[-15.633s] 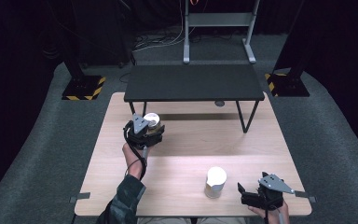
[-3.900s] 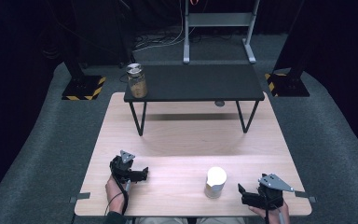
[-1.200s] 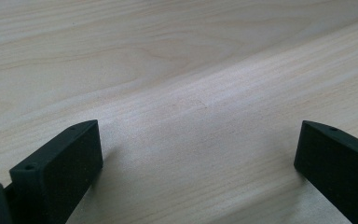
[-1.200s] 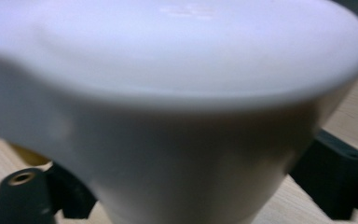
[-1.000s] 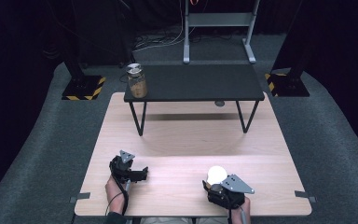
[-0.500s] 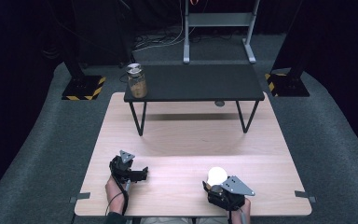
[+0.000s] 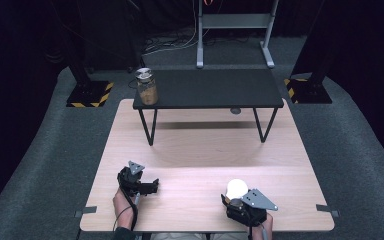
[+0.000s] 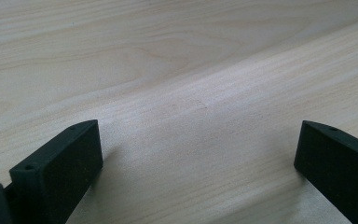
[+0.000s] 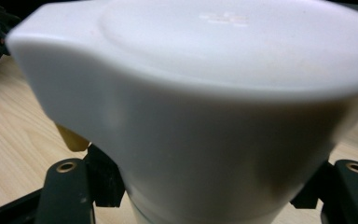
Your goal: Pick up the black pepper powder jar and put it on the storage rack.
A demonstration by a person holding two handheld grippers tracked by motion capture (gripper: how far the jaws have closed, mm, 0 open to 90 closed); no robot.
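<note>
between tool (image 9: 205, 186) jaws, white lidded container (image 9: 200, 102)

We see a light wooden table (image 7: 205, 150) on grey carpet (image 7: 360, 150), with a low black table (image 7: 215, 89) standing across its 12 o'clock edge. Beyond it, at 12 o'clock, a grey metal stand (image 7: 232, 22) rises among loose cables (image 7: 165, 42). Black-and-yellow striped bases (image 7: 87, 94) sit at 10 and 2 o'clock against darkness.

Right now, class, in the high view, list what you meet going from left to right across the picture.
Left hand-held gripper → glass jar on the black bench → white lidded container → right hand-held gripper, its grey plate at the far right.
</note>
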